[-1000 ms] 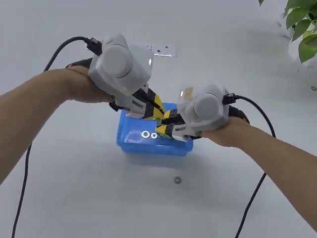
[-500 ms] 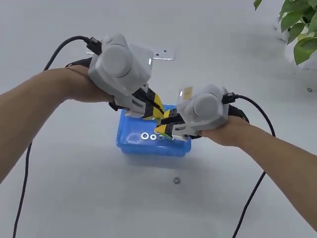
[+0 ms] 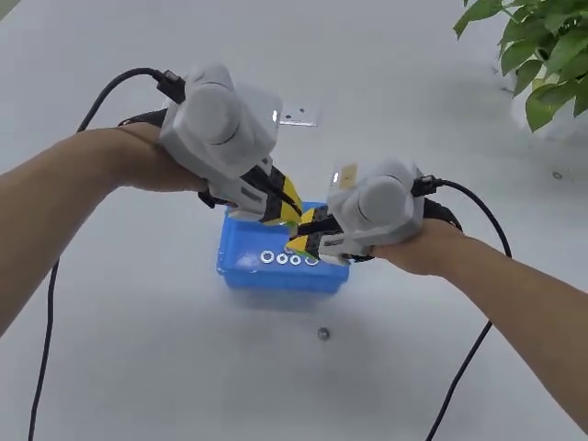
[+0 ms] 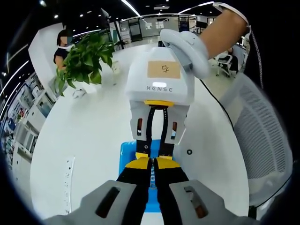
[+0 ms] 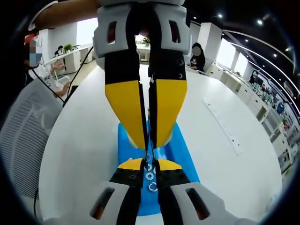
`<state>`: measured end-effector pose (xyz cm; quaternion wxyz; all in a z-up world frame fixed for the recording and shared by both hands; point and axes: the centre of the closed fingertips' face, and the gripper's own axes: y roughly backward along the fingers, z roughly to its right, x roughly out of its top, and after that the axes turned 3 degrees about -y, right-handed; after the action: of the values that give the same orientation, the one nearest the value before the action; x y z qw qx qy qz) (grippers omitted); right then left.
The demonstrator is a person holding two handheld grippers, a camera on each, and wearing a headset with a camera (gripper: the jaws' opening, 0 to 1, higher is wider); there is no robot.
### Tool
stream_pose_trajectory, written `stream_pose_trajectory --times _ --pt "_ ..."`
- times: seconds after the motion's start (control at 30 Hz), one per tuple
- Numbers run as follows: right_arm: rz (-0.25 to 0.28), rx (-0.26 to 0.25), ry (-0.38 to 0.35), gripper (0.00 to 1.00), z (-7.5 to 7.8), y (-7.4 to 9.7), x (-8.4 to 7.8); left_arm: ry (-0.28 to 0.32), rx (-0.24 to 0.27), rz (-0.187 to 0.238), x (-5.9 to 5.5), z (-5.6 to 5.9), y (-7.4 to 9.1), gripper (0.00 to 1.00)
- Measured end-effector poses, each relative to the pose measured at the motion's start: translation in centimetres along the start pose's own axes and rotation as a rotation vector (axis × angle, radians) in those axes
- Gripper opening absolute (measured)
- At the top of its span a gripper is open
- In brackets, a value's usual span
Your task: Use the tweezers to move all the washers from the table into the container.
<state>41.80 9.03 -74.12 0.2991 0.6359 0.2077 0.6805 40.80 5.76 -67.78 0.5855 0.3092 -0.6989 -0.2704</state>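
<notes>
Spreading bare around the work, the white tabletop [image 3: 138, 367] leaves open room on every side of the blue container [image 3: 241, 266], with a leafy plant [image 3: 537, 55] toward the far right edge. Over the container's right rim the left gripper [image 3: 287, 204], jaws pressed on the thin tweezers [image 5: 147, 126], meets the right gripper [image 3: 301, 243]. The right jaws stand almost together, and whether they pinch anything cannot be told. Four washers [image 3: 281, 259] line the container's floor, and one washer [image 3: 322, 333] lies on the tabletop just in front of it.

"XENSE" on white body of right claw [image 4: 156, 149]; tan sticker [image 4: 163, 70] above, scribble illegible.
</notes>
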Motion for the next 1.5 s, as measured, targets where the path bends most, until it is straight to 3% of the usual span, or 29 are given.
stream_pose_trajectory --times 0.43,0.77,1.07,1.5 --pt "0.007 -0.017 0.011 0.11 -2.2 2.0 0.8 -0.024 0.014 -0.005 1.8 2.3 1.2 0.06" --pt "-0.006 -0.007 0.004 0.11 -4.6 3.0 -0.1 -0.023 0.002 0.002 2.6 4.7 0.7 0.06" --pt "-0.037 0.023 -0.006 0.11 -6.6 3.0 -1.8 -0.007 -0.023 0.014 2.6 6.8 -0.8 0.06" --pt "-0.061 0.04 -0.024 0.11 -8.1 2.8 -3.7 0.008 -0.055 0.012 2.1 8.0 -2.4 0.06"
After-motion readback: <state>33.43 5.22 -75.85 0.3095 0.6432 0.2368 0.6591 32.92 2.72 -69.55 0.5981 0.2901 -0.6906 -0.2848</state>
